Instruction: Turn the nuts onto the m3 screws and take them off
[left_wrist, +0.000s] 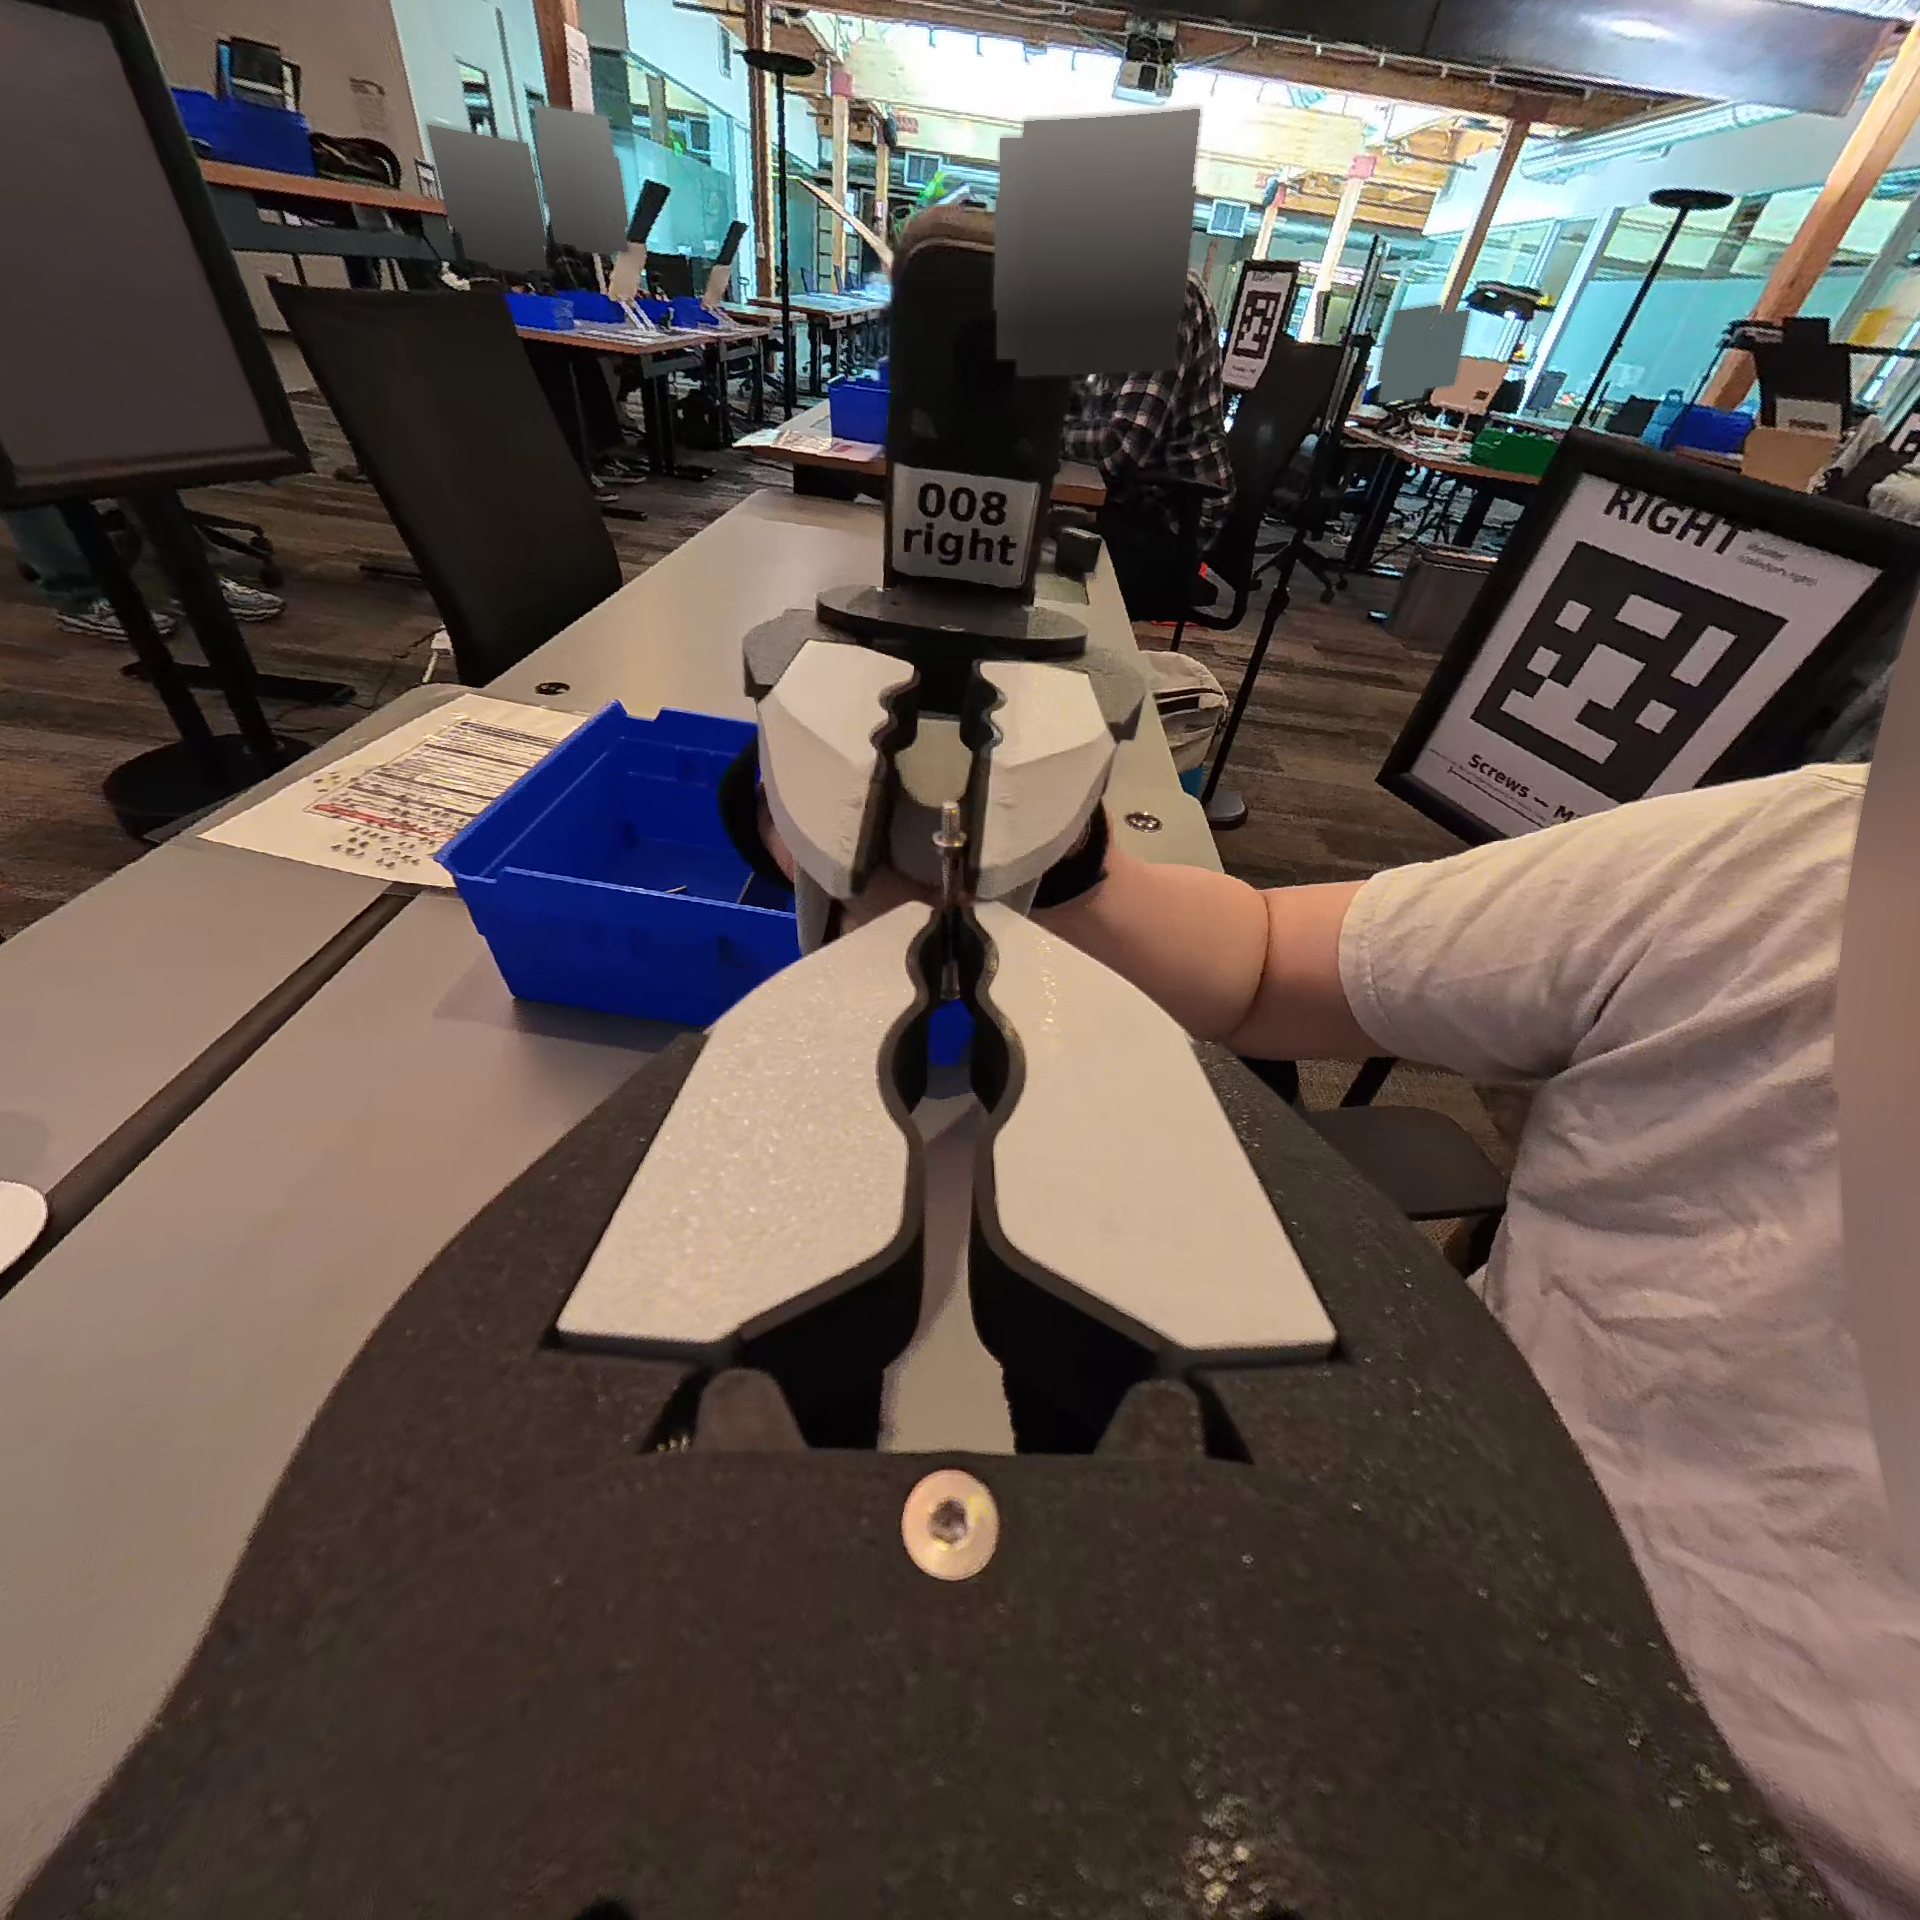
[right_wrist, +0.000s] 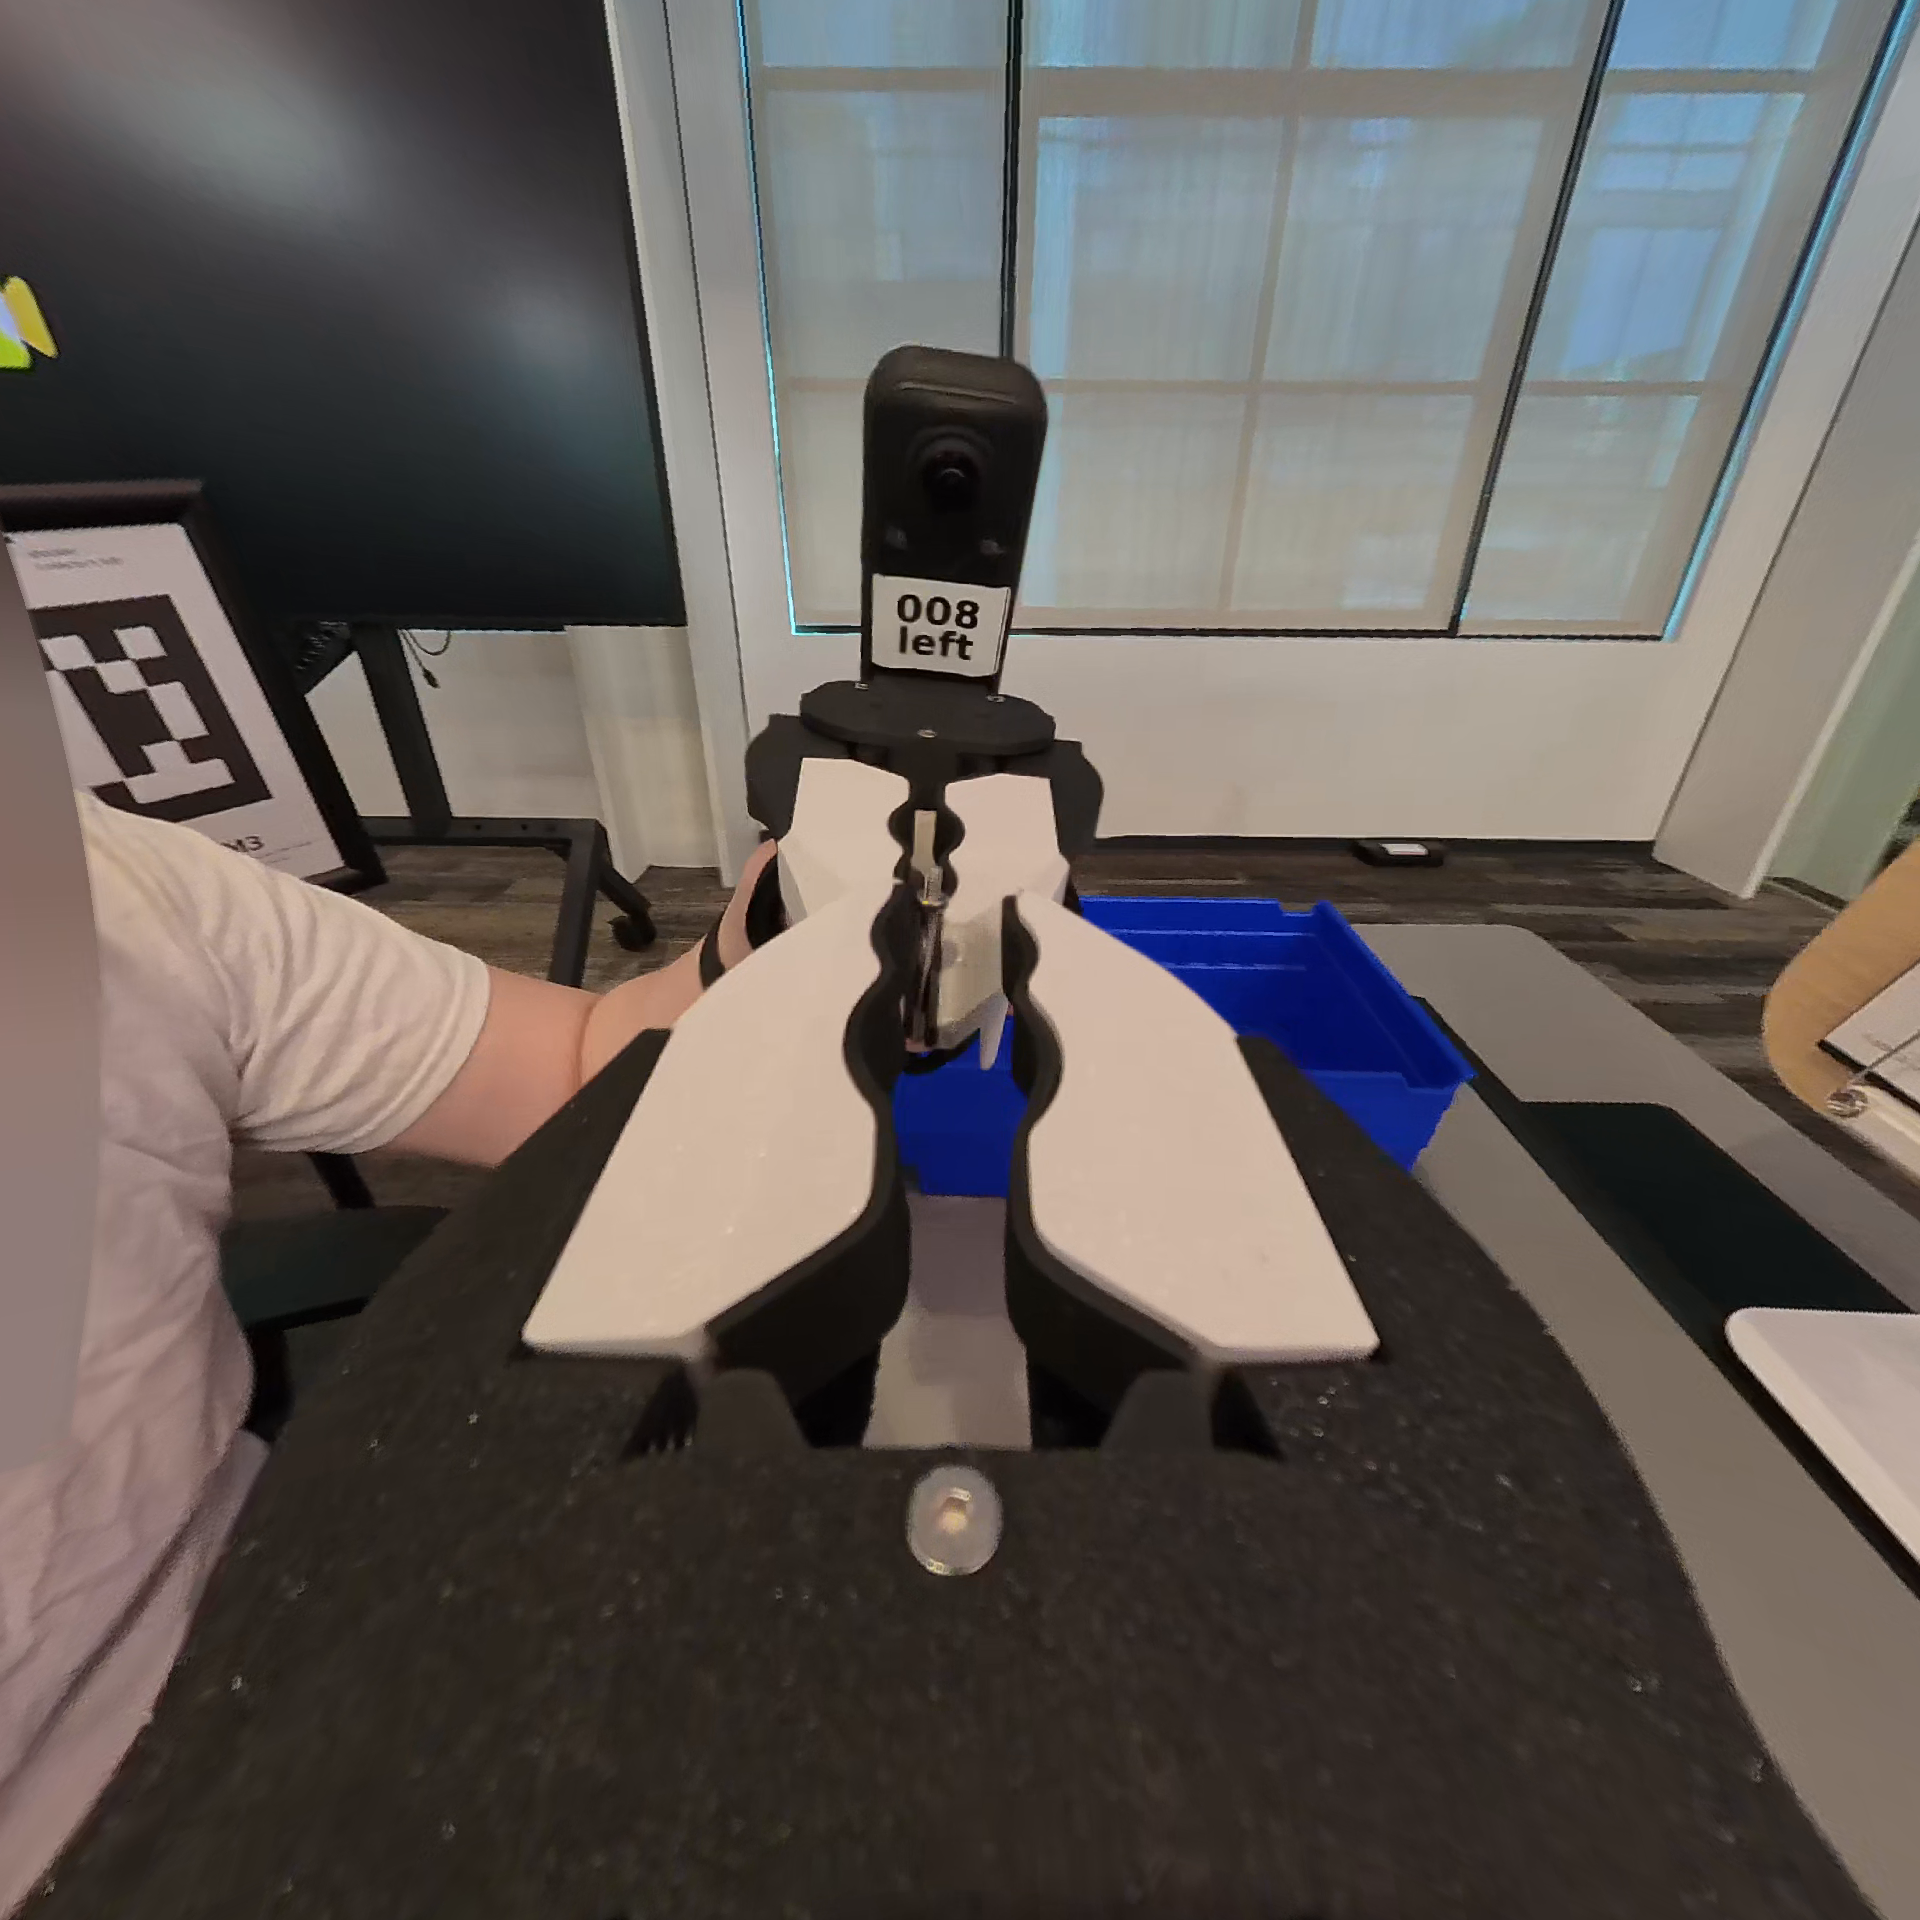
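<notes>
The left tongs (left_wrist: 948, 940) are closed on a small silver screw (left_wrist: 948, 831) that sticks out from their tips toward the right tongs (right_wrist: 940, 914). The right tongs face them tip to tip, slightly parted, not visibly gripping. Both hover above a blue bin (left_wrist: 582, 862) on the grey bench (left_wrist: 260, 1091); no nut is discernible.

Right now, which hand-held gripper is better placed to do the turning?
Probably the right hand-held gripper: its jaws stand apart around the screw, free to close and twist. The left hand-held gripper is shut on it.
</notes>
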